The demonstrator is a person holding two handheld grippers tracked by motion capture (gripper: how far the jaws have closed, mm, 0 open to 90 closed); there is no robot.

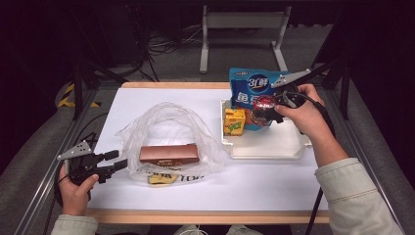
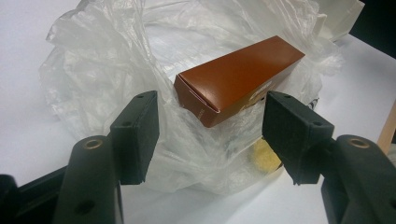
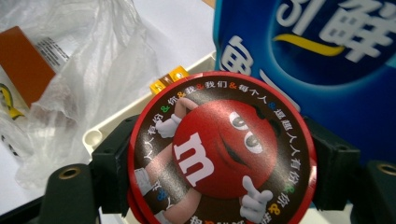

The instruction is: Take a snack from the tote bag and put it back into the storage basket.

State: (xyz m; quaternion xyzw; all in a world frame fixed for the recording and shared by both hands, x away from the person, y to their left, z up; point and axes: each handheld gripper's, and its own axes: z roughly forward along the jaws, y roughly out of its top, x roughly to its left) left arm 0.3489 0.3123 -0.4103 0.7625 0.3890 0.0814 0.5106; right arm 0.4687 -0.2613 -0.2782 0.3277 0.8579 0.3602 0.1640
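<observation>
Carrying the round red candy tin (image 3: 222, 154) in my right tongs (image 1: 268, 108), I have it pinched across its rim, the two jaws pressing on opposite edges, and it hangs over the white tray (image 1: 266, 146) just in front of the blue snack bag (image 1: 254, 88). My worry is that grip: the rim is curved and smooth, so a quick swing toward the plastic bag (image 1: 169, 125) could let the tin twist or slide out between the pads. Dropped here, it would land in the tray beside the yellow juice carton (image 1: 234, 121) and might knock it over. My left tongs (image 1: 113, 162) sit released at the near edge of the plastic bag, jaws apart on either side of crumpled film, gripping nothing. That leaves the mouth slack on the tabletop (image 1: 274, 186), so the tin could catch a fold or bump the brown box (image 2: 238, 77) lying inside instead of dropping in cleanly.
</observation>
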